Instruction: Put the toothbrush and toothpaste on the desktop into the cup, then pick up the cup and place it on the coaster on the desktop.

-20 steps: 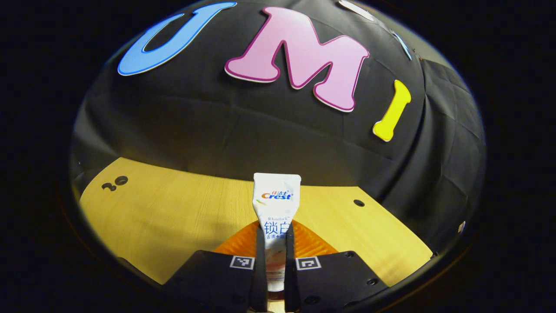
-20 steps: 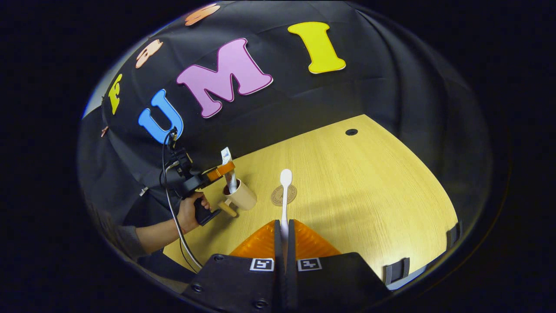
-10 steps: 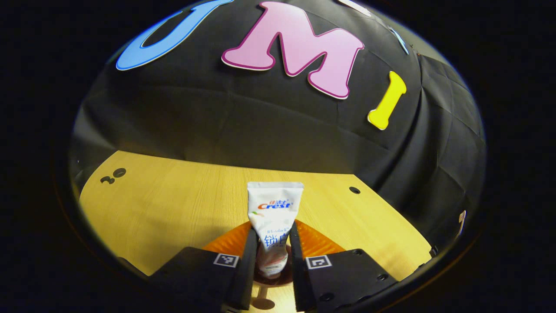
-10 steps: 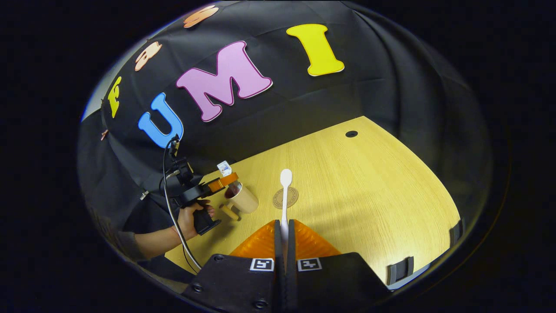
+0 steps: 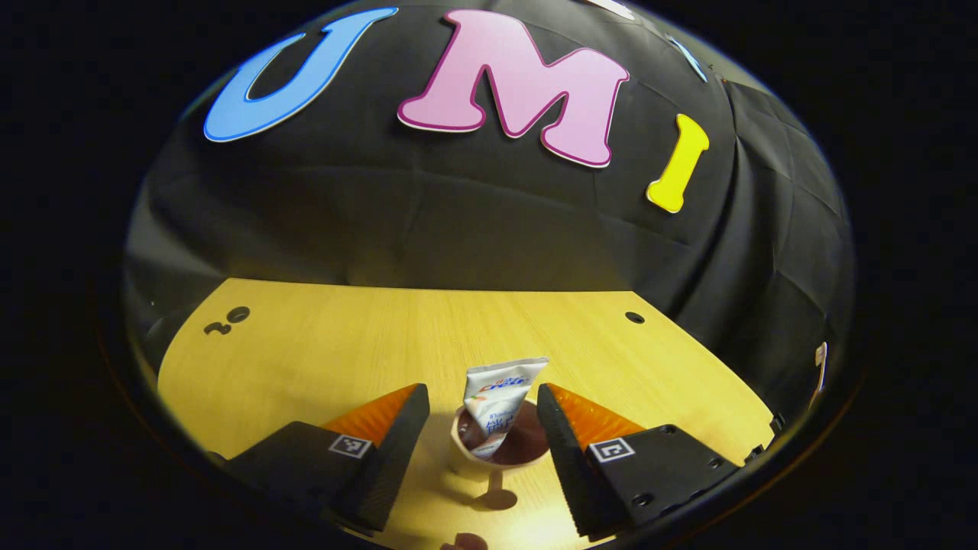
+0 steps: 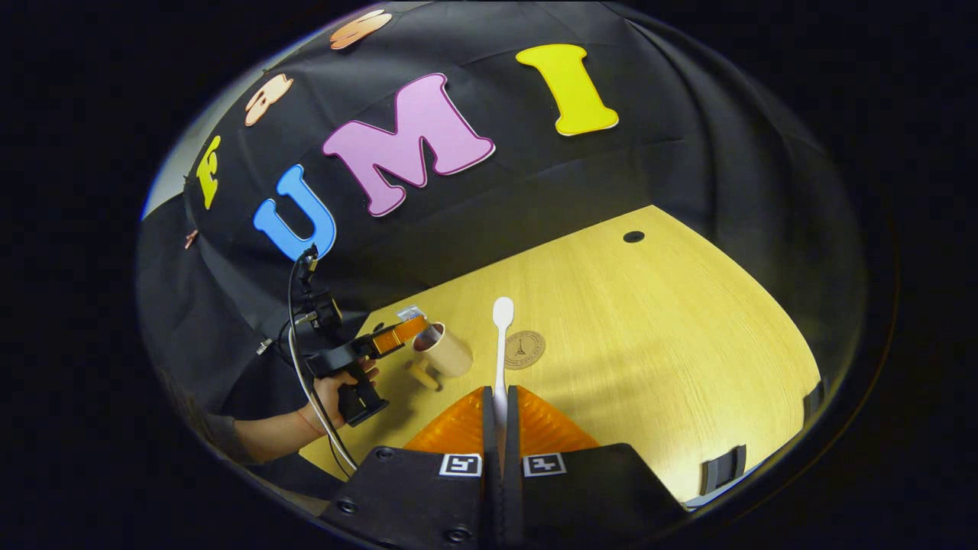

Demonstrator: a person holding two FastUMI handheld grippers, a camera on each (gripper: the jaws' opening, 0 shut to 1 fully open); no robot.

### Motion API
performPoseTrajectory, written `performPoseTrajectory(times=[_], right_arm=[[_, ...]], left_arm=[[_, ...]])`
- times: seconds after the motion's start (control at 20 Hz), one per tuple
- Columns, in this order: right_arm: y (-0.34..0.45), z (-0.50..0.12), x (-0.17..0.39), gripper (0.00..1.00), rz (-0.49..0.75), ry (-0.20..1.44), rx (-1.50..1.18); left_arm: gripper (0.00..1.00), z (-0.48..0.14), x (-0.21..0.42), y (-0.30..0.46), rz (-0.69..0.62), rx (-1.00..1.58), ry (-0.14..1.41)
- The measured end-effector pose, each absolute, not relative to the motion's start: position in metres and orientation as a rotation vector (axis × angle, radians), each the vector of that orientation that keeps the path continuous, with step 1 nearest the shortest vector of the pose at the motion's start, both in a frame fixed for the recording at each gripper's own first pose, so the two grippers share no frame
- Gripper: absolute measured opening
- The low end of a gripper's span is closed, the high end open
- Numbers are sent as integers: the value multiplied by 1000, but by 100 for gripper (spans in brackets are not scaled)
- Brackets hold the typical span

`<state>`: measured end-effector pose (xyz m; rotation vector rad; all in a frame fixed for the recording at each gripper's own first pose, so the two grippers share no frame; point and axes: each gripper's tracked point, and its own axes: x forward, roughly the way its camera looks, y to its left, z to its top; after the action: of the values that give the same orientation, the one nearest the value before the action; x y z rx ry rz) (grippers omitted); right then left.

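Note:
In the left gripper view, the white toothpaste tube (image 5: 500, 393) stands tilted inside the beige cup (image 5: 466, 451), whose wooden handle (image 5: 495, 496) points toward me. My left gripper (image 5: 481, 393) is open, its fingers spread on either side of the cup and touching nothing. My right gripper (image 6: 500, 393) is shut on the white toothbrush (image 6: 502, 336), which points forward above the table. In the right gripper view, the cup (image 6: 447, 351) sits left of the round brown coaster (image 6: 524, 349), with the left gripper (image 6: 405, 332) and the hand (image 6: 336, 386) holding it beside the cup.
The light wooden table (image 6: 649, 344) has a round hole (image 6: 633, 237) near the far corner and dark clamps (image 6: 722, 473) on its right edge. More holes (image 5: 238, 314) sit at the far left in the left gripper view. A cable (image 6: 302, 382) hangs from the left gripper.
My left gripper opened and let go of the toothpaste, which dropped into the cup and leans there. The right gripper, still holding the toothbrush, shifted slightly.

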<state>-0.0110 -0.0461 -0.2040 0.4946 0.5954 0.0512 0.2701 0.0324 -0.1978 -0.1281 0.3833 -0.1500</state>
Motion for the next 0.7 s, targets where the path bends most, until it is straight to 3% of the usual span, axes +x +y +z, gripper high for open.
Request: performPoseTrajectory(times=[0.05, 0.1, 0.4, 0.7], right_arm=[[-42, -201, -8, 5, 66, 586, 498], [-35, -196, -4, 5, 81, 574, 503], [17, -163, 47, 5, 200, 478, 551], [64, -145, 121, 5, 298, 373, 591]], left_arm=[[81, -190, 262, 37, -144, -126, 377], [90, -181, 253, 40, -142, -128, 368], [93, -144, 169, 50, -149, -135, 362], [92, -151, 83, 55, -130, -175, 441]])
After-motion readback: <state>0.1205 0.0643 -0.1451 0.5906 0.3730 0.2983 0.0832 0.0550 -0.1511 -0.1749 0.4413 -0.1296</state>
